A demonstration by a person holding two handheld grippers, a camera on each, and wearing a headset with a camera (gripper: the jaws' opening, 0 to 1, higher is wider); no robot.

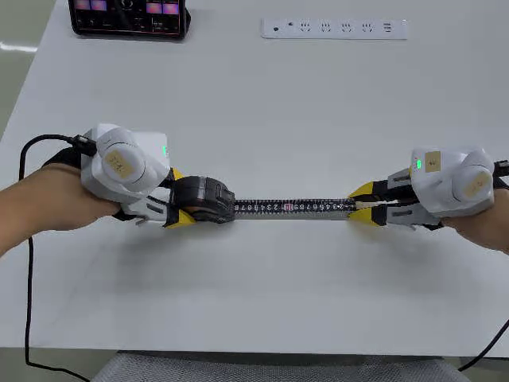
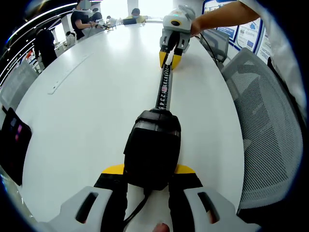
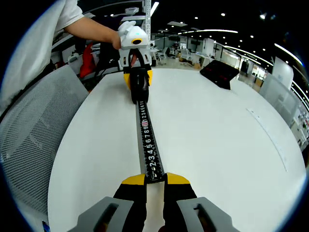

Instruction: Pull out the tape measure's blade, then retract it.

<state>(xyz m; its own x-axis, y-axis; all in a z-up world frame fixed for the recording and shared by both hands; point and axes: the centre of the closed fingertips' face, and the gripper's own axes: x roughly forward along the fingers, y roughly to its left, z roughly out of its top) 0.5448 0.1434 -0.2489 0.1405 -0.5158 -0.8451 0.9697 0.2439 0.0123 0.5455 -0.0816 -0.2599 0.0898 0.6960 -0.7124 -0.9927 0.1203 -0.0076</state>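
Observation:
A black tape measure case lies on the white table, and my left gripper is shut on it; in the left gripper view the case sits between the yellow-tipped jaws. Its numbered blade runs straight to the right, just above the tabletop. My right gripper is shut on the blade's end. In the right gripper view the blade stretches from my right gripper to the case held by the far gripper.
A white power strip lies at the table's back right, and a dark device with lit pink screens at the back left. A mesh chair back stands near the front edge. A black cable trails off the left side.

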